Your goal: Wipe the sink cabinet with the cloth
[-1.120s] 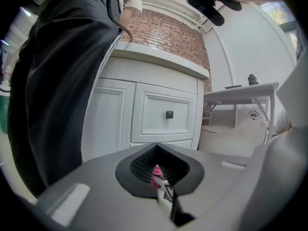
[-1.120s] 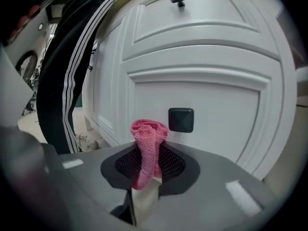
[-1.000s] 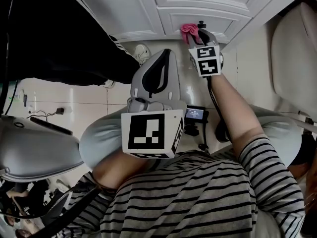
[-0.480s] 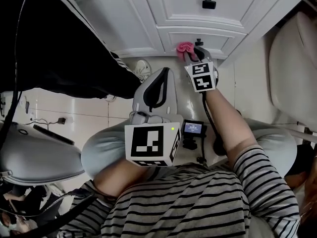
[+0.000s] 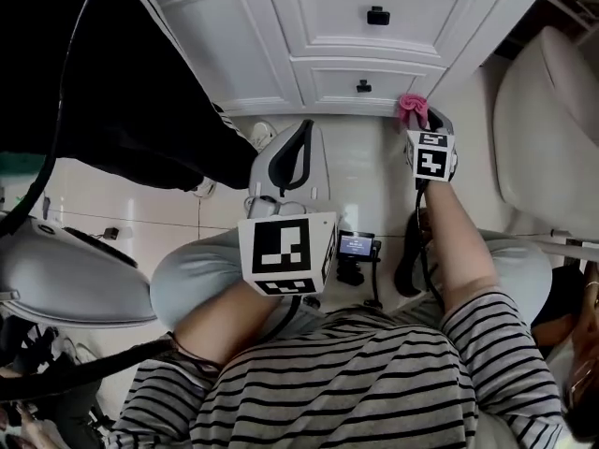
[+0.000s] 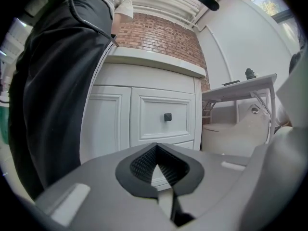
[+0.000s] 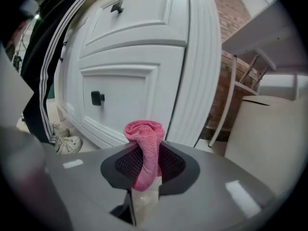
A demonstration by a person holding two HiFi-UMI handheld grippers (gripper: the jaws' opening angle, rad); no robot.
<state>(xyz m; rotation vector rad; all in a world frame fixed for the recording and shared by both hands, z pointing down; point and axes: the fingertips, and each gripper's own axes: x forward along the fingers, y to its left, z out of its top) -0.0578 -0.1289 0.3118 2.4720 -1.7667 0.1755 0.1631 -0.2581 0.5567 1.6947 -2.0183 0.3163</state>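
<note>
**A:** ok, what's going on at the white panelled sink cabinet (image 5: 374, 59) right now?

**B:** the person in the striped shirt is down low in front of it, one gripper in each hand. The right gripper (image 5: 418, 118) is stretched out forward, its jaws clamped on a pink bunched-up cloth (image 5: 409, 107). The cloth pokes up out of the jaws as a rolled wad.

**A:** where on the cabinet tho?

**B:** bottom right corner, down by the base moulding, right of the lowest drawer with its small black knob (image 5: 363, 86). In the right gripper view the wad sits in front of the fluted corner post (image 7: 202, 57). Honestly can't tell if it's pressed on the wood or just beside it.

**A:** and the left gripper (image 5: 298, 138)?

**B:** held back by the person's knee, well apart from the cabinet but pointing at it. Jaws closed tip to tip, nothing between them.

**A:** anything else around?

**B:** someone in black trousers (image 5: 140, 101) with white side stripes stands at the cabinet's left end. There's a white sneaker (image 5: 266, 135) on the tiled floor (image 5: 365, 195) near the base.
</note>
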